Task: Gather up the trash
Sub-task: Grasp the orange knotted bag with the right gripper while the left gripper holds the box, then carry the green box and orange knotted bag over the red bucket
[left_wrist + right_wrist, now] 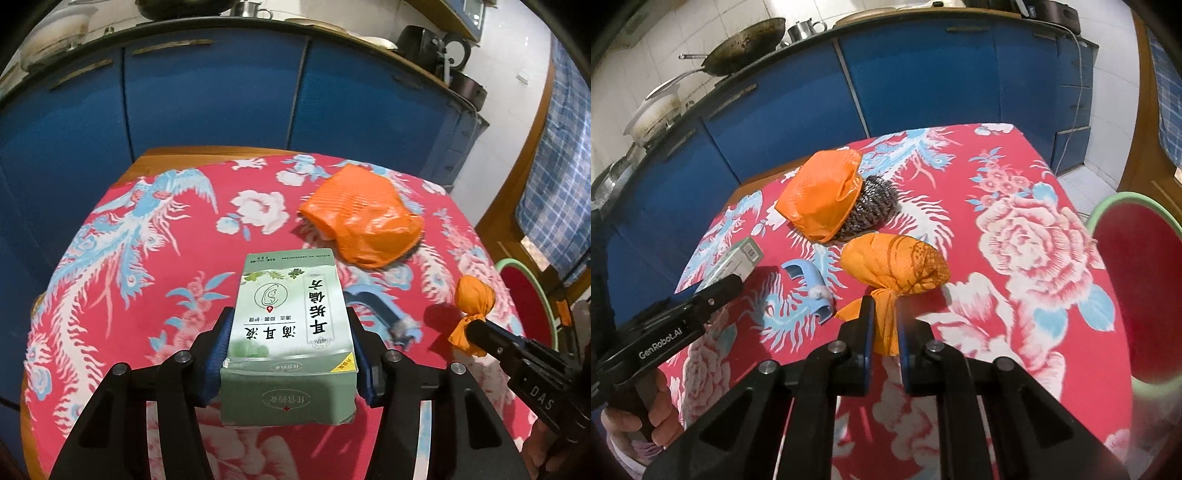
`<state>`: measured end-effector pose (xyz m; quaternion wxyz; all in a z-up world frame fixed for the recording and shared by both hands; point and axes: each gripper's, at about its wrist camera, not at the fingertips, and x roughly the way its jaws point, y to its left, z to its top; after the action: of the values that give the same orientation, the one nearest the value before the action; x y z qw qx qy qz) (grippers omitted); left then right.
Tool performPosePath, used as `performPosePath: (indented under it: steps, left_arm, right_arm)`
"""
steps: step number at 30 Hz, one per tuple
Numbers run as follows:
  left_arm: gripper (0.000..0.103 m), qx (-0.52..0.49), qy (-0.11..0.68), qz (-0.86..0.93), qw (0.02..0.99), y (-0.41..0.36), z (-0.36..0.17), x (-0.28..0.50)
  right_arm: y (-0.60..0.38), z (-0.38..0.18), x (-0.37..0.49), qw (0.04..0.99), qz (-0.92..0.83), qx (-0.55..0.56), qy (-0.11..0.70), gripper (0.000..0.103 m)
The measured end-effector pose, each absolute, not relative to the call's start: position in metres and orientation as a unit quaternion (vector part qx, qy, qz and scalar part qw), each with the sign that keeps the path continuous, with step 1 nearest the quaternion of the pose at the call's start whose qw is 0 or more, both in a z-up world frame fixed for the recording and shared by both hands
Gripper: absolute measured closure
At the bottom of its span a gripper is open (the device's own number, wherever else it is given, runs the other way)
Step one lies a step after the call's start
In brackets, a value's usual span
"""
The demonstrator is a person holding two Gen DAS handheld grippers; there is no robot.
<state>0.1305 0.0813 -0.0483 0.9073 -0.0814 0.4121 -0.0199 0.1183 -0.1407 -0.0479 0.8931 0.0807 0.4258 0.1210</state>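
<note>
My left gripper (289,314) is shut on a pale green medicine box (280,295), blue pads pressed on its two long sides, and holds it over the red flowered tablecloth (122,258). To its right, a knotted orange bag bundle (474,297) is held by my right gripper (476,330). In the right wrist view that gripper (885,306) is shut on the twisted tail of the bundle (897,264). The left gripper (727,284) with the box (746,254) shows at the left there.
A crumpled orange bag (820,195) lies over a steel scourer (871,206) further back on the cloth. A broken blue plastic piece (812,284) lies between the grippers. A red basin with a green rim (1108,201) stands beyond the table's right edge. Blue cabinets (916,74) stand behind.
</note>
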Motion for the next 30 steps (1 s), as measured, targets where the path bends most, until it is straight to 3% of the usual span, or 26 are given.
performPosePath:
  steps: [30]
  left_arm:
    - [0.045,-0.03,0.393,-0.139,0.908,-0.048,-0.011,0.128]
  right_arm:
    - [-0.259,-0.024,0.073,0.912,0.037,0.151,0.38,0.089]
